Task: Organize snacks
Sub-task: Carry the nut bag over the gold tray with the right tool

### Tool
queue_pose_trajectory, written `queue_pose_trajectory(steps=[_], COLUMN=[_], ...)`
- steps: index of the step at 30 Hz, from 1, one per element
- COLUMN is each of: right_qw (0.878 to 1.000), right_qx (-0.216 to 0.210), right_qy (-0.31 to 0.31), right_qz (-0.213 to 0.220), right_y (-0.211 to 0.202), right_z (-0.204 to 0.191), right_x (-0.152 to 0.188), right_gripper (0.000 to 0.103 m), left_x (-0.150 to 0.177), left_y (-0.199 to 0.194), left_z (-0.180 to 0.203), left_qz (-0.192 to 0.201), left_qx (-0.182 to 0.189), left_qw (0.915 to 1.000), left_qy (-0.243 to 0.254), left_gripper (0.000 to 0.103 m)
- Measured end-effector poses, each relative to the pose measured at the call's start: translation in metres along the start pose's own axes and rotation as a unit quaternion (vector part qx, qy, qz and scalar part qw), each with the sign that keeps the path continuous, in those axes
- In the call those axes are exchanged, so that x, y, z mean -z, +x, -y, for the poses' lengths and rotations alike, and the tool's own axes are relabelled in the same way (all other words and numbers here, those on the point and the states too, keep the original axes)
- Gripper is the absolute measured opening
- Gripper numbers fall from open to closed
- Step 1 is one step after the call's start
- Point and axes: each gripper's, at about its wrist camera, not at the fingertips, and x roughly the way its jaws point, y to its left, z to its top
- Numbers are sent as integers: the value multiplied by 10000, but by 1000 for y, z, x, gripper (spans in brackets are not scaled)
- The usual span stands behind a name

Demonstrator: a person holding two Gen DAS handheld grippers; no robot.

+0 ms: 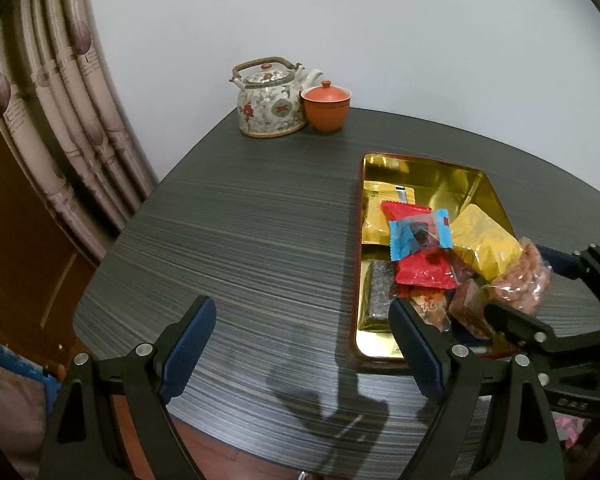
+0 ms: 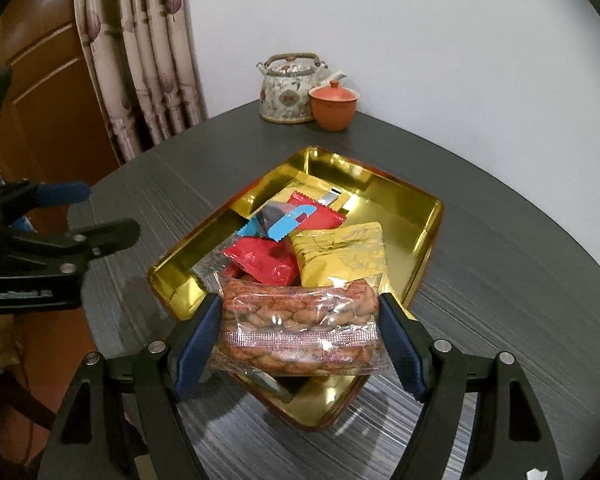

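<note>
With the right claw (image 2: 300, 328) clamped on the clear peanut packet (image 2: 300, 320) at lower centre, over the near end of the gold tin (image 2: 420, 200), the packet should be lowered flat before release, while the left claw (image 1: 304, 352) is kept apart and empty above the bench (image 1: 260, 240).

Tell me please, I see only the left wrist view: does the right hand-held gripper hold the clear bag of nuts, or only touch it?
Observer: The right hand-held gripper has the bag of nuts between both blue pads, one pad at each end.
Operator: Is the bag already lying in the gold tin?
Observer: It is over the near end of the gold tin; I cannot tell whether it rests on anything.
Operator: Is my left hand-held gripper near the tin?
Observer: The left hand-held gripper is open, beside the tin's left side, holding nothing.
</note>
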Motion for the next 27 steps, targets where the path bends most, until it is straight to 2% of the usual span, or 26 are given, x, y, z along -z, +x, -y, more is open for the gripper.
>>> queue_pose_trajectory(steps=[18, 27], right_qw=[9985, 9984], right_qx=[540, 469], right_qy=[-91, 259], right_qz=[-25, -164], right_y=[40, 49], right_z=[4, 7], right_x=[-13, -6], right_gripper=[75, 75], left_x=[1, 1], left_y=[1, 1], left_z=[3, 2], left_qz=[-20, -13], left_qx=[-39, -12], left_qw=[10000, 10000], left_qy=[80, 49], left_gripper=[88, 88])
